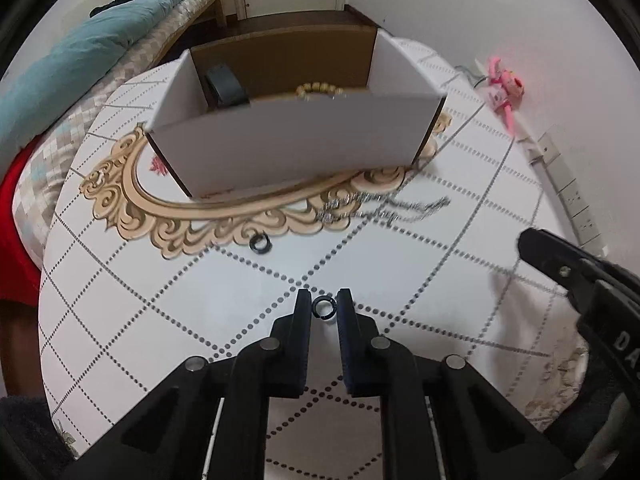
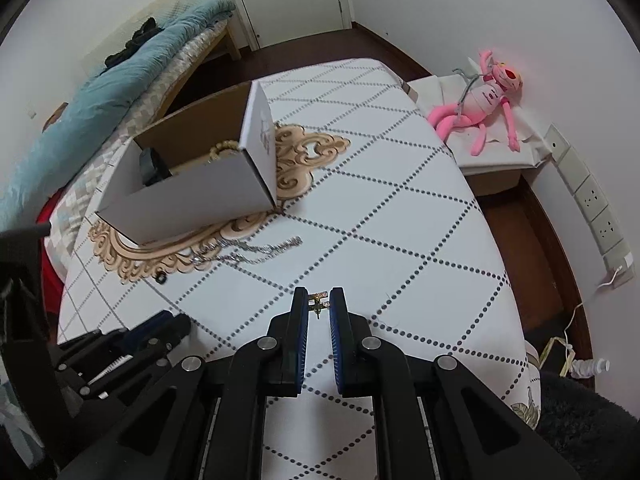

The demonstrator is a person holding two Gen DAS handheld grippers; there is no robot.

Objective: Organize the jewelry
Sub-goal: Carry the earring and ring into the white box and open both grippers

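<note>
A white cardboard box stands on the patterned table; inside are a beaded bracelet and a dark object. A silver chain lies in front of the box. A black ring lies nearby. My left gripper has its fingers closed around a second small black ring just above the table. My right gripper is shut on a small gold earring. The right gripper also shows at the right in the left wrist view.
A bed with a teal quilt lies left of the table. A pink plush toy rests on a side stand by the wall with power sockets. The left gripper shows at the lower left of the right wrist view.
</note>
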